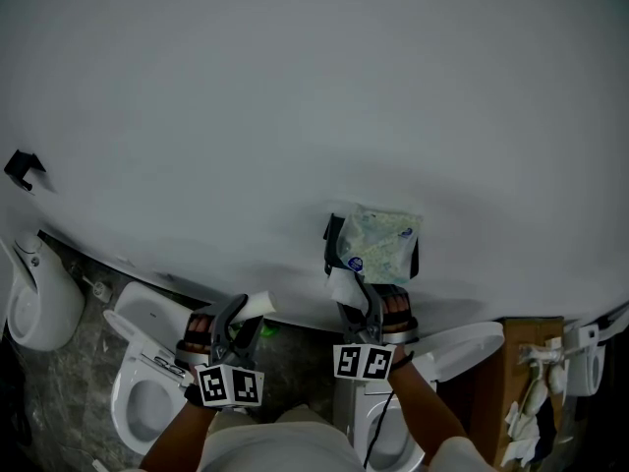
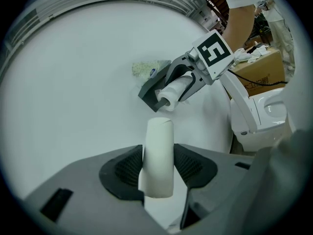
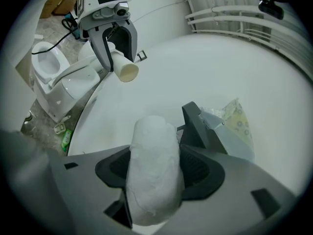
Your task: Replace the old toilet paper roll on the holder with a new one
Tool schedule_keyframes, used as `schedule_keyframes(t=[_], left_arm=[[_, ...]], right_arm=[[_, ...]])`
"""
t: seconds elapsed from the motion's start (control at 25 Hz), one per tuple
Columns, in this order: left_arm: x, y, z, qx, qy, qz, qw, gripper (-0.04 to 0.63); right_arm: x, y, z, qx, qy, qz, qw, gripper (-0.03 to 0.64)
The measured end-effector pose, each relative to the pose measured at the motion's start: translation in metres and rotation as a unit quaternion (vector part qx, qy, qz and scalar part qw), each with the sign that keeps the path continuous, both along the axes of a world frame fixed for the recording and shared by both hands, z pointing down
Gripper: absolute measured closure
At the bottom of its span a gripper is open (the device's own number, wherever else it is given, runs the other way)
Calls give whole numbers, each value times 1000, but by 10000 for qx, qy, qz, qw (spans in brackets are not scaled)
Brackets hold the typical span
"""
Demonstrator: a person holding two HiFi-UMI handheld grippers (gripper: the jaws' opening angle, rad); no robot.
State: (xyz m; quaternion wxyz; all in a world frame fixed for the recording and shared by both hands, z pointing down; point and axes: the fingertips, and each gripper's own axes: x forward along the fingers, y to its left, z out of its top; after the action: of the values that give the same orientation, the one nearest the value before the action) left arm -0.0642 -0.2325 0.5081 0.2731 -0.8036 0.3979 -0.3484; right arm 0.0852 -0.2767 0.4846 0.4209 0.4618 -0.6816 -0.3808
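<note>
Item: left gripper [image 2: 159, 169], jaws clamped on a bare cream cardboard tube [image 2: 159, 148], by judgement the spent core. It is held low and well to the left of the fixture, probably to keep it clear of the fitting work. Item: right gripper [image 3: 155, 173], jaws closed onto a soft white textured paper roll [image 3: 154, 155]. The grip is across the roll's sides, so its hollow ends are free, which suits sliding it onto a spindle. The paper roll is presented at the lower left edge of the holder, touching or just beside it; whether it is yet on the spindle cannot be told. By judgement the old core is off and the new roll is at the point of mounting. Item: dark grey wall-mounted holder [image 1: 335, 236], fixed to a plain white wall [image 1: 295, 87]. Its top serves as a shelf and carries one crinkled clear plastic packet with green print [image 1: 383, 242], contents unreadable, likely wipes or tissues. No other roll shows on it. Item: white ceramic toilet [image 1: 138, 401] below the left gripper, lid raised, bowl open, nothing visible inside. Item: brown cardboard box [image 1: 516, 382] at far right, white crumpled material against it, contents hidden.
</note>
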Motion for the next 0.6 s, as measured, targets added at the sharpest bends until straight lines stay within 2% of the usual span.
schedule_keyframes(t=[0.2, 0.4, 0.6], left_arm=[[-2, 0, -2, -1, 43, 6, 10000, 395], [-2, 3, -4, -1, 95, 85, 9999, 395], [-1, 5, -5, -3, 152, 227, 9996, 395]], right_arm=[[-8, -1, 0, -212, -221, -9, 9995, 346], [-11, 5, 0, -574, -582, 78, 9966, 289], [-13, 24, -10, -659, -749, 133, 9949, 279]])
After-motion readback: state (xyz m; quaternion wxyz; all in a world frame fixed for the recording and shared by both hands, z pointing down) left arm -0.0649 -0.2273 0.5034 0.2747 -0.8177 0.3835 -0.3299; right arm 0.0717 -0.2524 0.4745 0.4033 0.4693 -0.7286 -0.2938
